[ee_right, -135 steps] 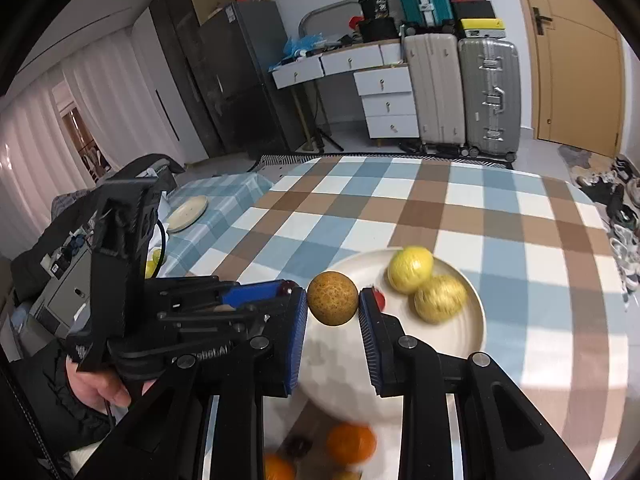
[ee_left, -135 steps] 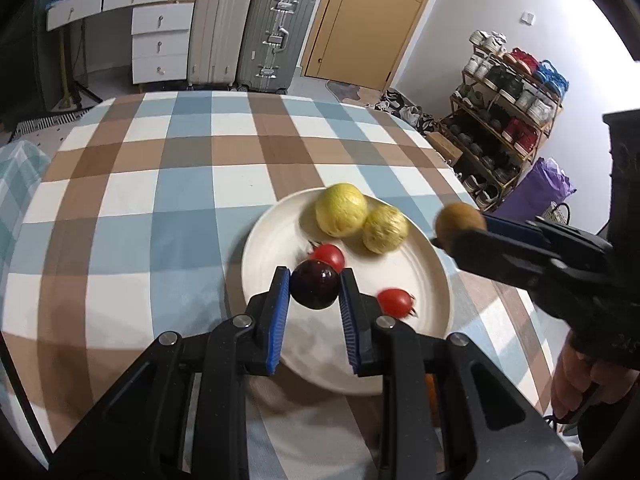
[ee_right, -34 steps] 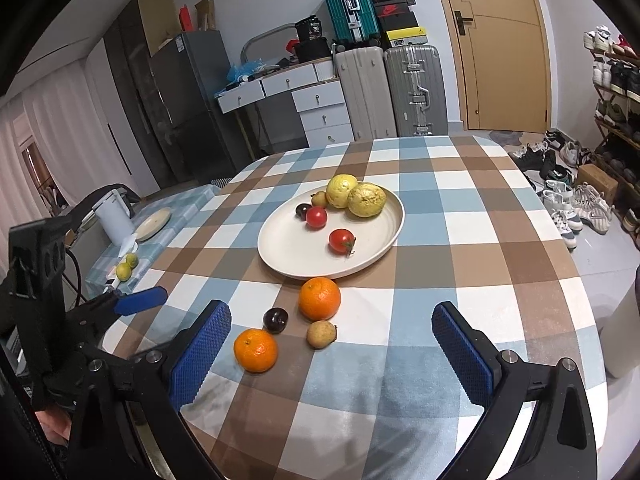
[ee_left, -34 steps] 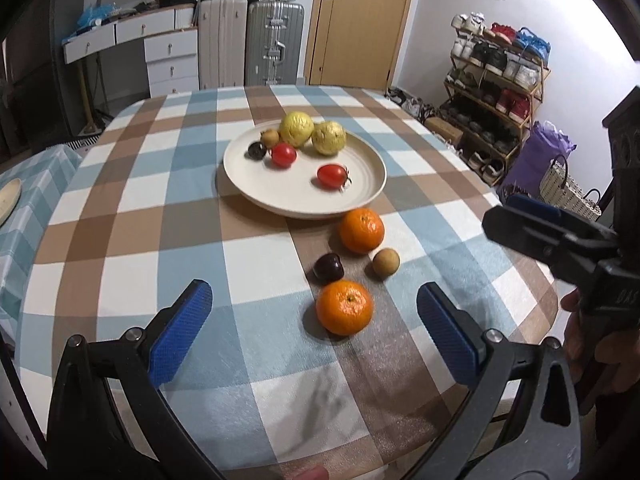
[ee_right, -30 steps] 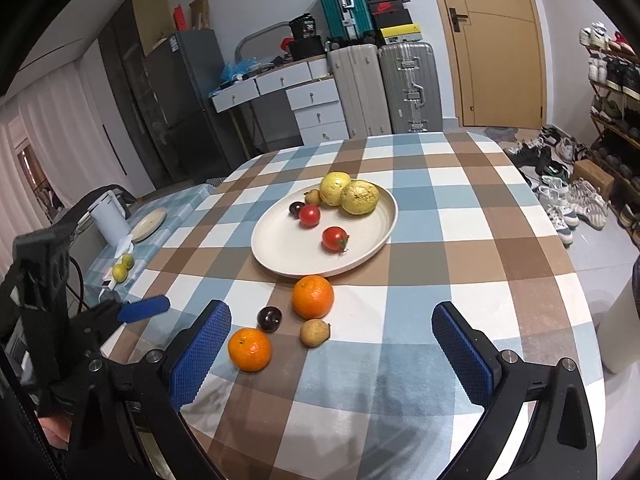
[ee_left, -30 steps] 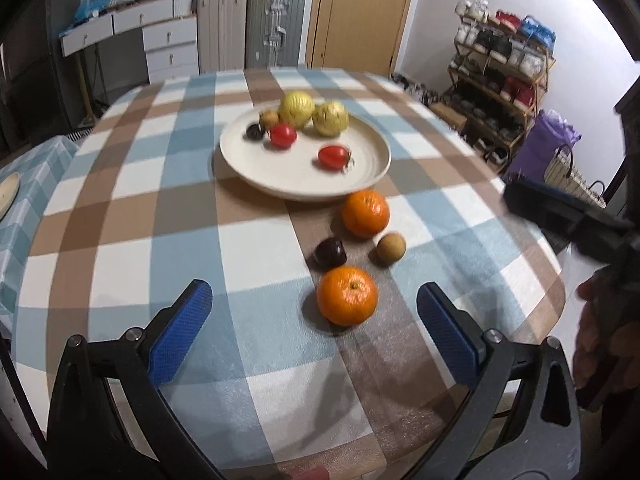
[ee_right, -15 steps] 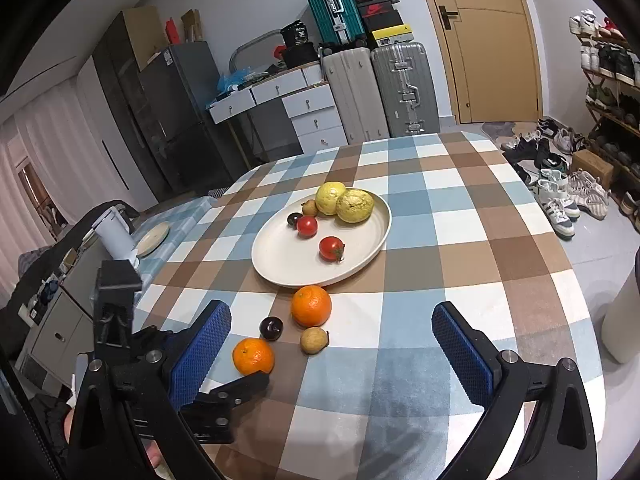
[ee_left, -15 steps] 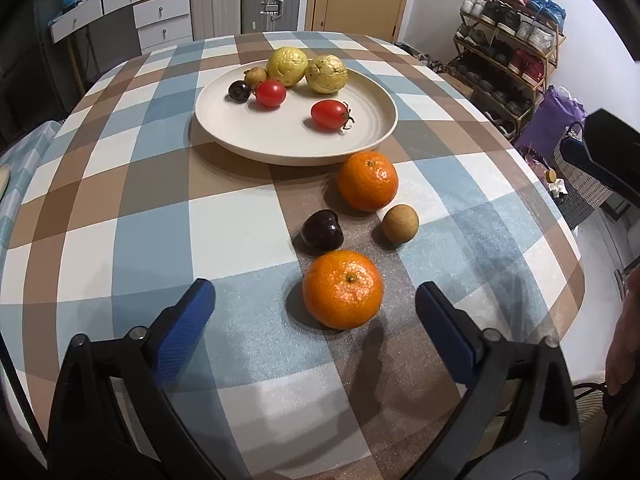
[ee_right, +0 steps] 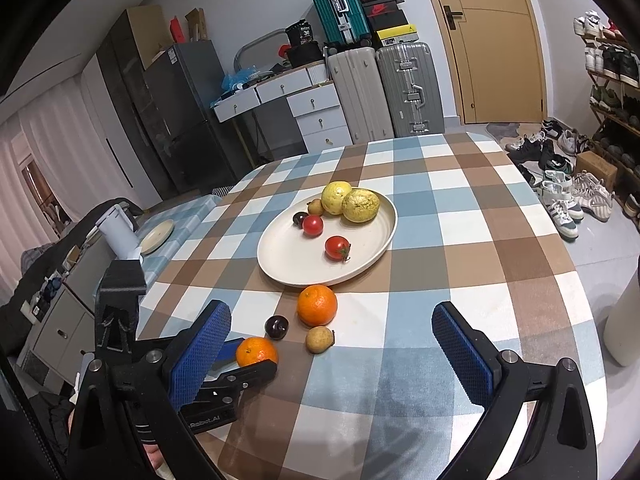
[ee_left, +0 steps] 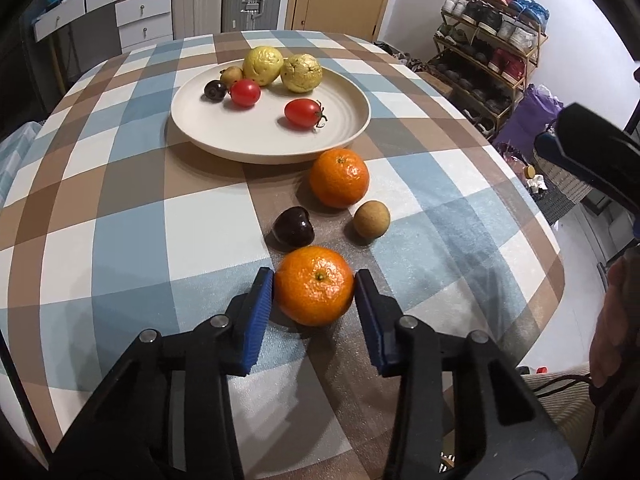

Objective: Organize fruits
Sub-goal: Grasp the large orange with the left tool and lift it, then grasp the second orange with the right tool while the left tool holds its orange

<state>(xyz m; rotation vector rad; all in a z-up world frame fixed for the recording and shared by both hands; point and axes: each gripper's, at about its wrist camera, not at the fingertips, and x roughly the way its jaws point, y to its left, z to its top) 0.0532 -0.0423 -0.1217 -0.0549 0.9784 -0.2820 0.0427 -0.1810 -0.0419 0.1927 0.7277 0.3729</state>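
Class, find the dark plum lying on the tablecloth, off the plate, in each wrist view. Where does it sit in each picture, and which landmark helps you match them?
Left wrist view: dark plum near centre, just beyond the nearer orange.
Right wrist view: dark plum lower left of centre.
Shared landmark: the cream plate beyond it.

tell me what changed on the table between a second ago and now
The left gripper came down to the near orange, and its jaws have just been closing, pads now against the fruit's sides. The right gripper stayed wide open and empty. The plate and the other loose fruit kept their places.
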